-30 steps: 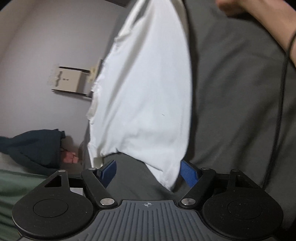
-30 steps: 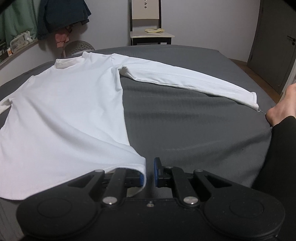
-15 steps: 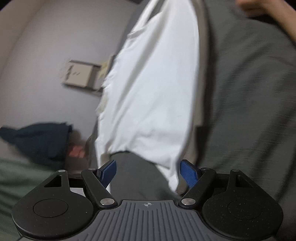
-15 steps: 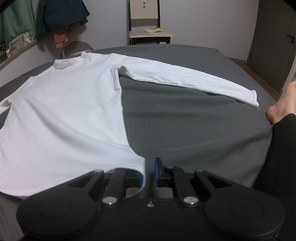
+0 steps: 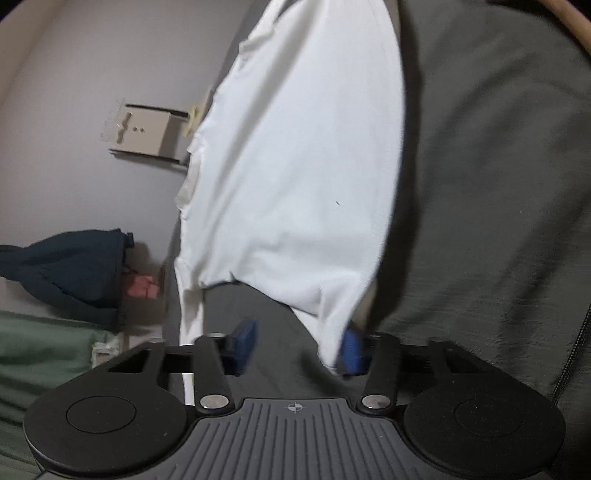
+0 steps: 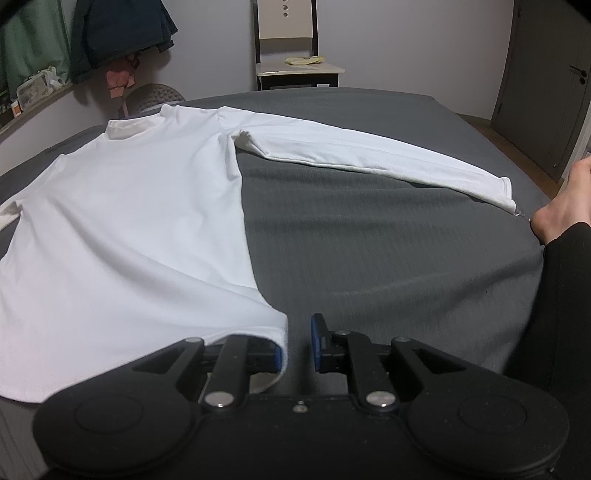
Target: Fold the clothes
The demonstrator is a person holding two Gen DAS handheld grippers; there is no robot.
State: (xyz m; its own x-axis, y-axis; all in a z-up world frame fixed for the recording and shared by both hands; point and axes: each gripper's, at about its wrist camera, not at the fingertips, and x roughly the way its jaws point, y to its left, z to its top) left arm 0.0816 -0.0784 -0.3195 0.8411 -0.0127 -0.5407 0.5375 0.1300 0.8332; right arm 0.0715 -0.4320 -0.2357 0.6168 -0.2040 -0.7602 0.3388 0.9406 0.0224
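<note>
A white long-sleeved shirt [image 6: 122, 221] lies flat on the dark grey bed [image 6: 369, 240], collar at the far side, one sleeve [image 6: 369, 155] stretched to the right. My right gripper [image 6: 297, 345] is open at the hem's right corner, with the hem edge over its left pad. In the rolled left wrist view the shirt [image 5: 295, 177] fills the middle. My left gripper [image 5: 297, 349] is open, and a shirt corner [image 5: 334, 332] hangs in front of its right pad.
A chair [image 6: 291, 48] stands beyond the bed, with dark clothes [image 6: 118, 33] hanging on the wall at the left. A bare foot [image 6: 561, 206] rests at the bed's right edge, above a dark trouser leg [image 6: 554, 314]. A door [image 6: 546, 81] is at the right.
The left gripper has shifted and its jaws have narrowed slightly around the shirt corner. The right gripper has barely moved.
</note>
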